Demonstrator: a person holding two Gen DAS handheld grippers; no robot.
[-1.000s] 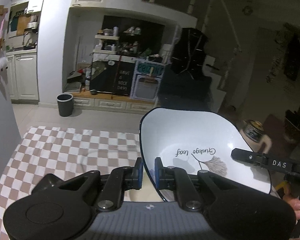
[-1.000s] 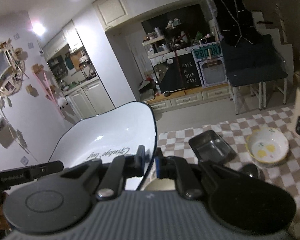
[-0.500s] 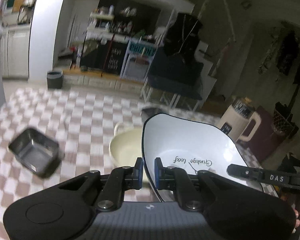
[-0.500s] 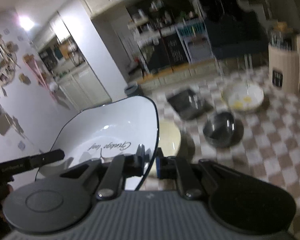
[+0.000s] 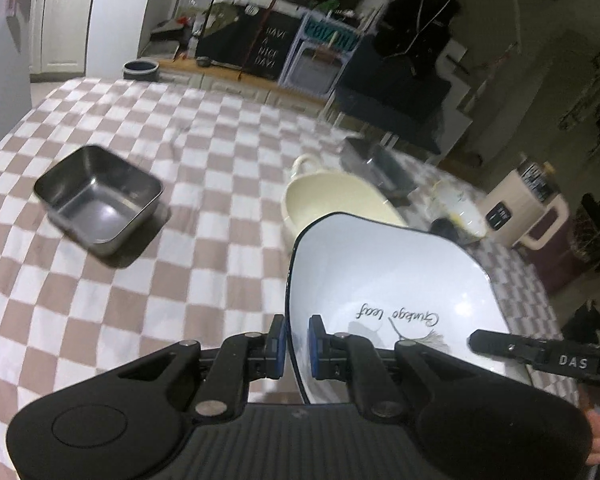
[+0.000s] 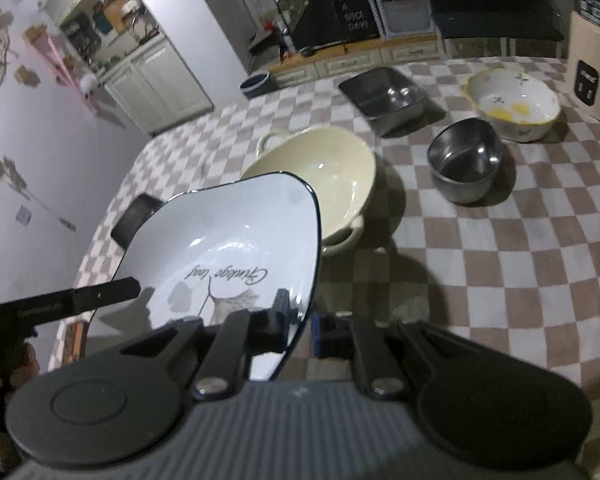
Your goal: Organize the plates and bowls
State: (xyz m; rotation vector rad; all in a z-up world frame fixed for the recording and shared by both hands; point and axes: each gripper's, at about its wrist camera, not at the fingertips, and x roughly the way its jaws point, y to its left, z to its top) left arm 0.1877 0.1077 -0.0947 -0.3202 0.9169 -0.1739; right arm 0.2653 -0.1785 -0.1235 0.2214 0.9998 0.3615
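Observation:
A white squarish plate (image 5: 384, 272) with a dark rim and a leaf drawing hangs tilted above the checkered table (image 5: 204, 152). My left gripper (image 5: 297, 348) is shut on its left rim. On the opposite rim my right gripper (image 6: 302, 326) is shut too; the same plate (image 6: 236, 240) fills that view's lower left. Just beyond the plate sits a cream bowl (image 6: 320, 172) with handles, also seen as the cream bowl (image 5: 332, 196) in the left wrist view.
A square steel tray (image 5: 98, 196) lies at the table's left. Another steel tray (image 6: 384, 94), a round steel bowl (image 6: 464, 160) and a white flowered bowl (image 6: 512, 106) stand at the far right, beside a beige appliance (image 6: 592, 68). A chair (image 5: 396, 92) is beyond the table.
Both grippers have sunk with the plate and tipped downward. The table and its bowls have come into view and grown closer; the plate now hangs just short of the cream bowl.

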